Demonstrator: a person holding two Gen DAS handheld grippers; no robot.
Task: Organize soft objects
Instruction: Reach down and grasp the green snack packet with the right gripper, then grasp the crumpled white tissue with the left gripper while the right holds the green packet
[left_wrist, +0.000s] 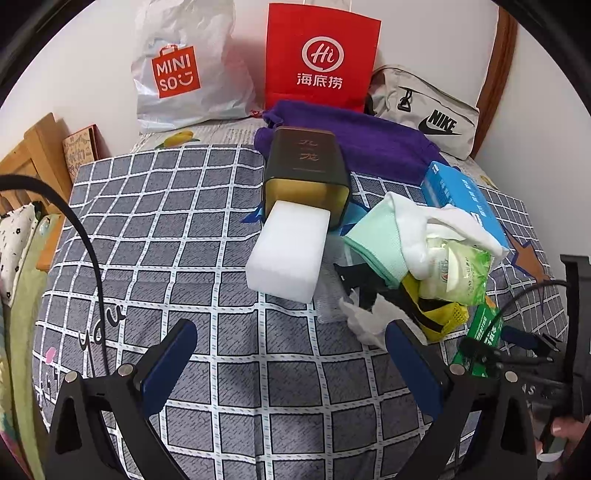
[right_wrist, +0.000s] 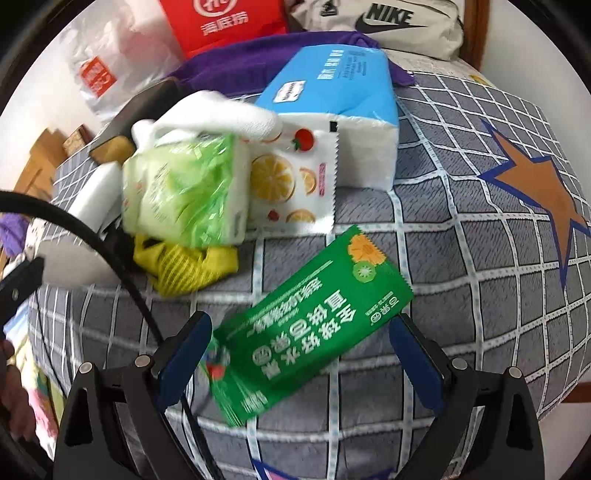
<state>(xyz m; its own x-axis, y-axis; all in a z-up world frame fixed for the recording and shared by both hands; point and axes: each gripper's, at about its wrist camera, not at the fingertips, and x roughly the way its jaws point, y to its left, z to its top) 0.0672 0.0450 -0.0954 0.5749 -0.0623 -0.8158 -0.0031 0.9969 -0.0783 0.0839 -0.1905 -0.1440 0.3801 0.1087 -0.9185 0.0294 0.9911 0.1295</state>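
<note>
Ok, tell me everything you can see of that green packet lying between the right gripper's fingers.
The green packet is a flat, glossy plastic sachet with crimped, serrated ends, white Chinese lettering and a printed orange flower and kiwi slice at its far end. It looks sealed. It lies flat and diagonal on the grey checked bedspread, near end low-left, far end up-right. It sits between the open fingers of the right gripper; contact with the left finger cannot be judged. It lies apart from the yellow mesh cloth.

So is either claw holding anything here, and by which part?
Nothing is held. The left claw is open over bare bedspread; the right claw is open around the green packet, not closed on it.
</note>
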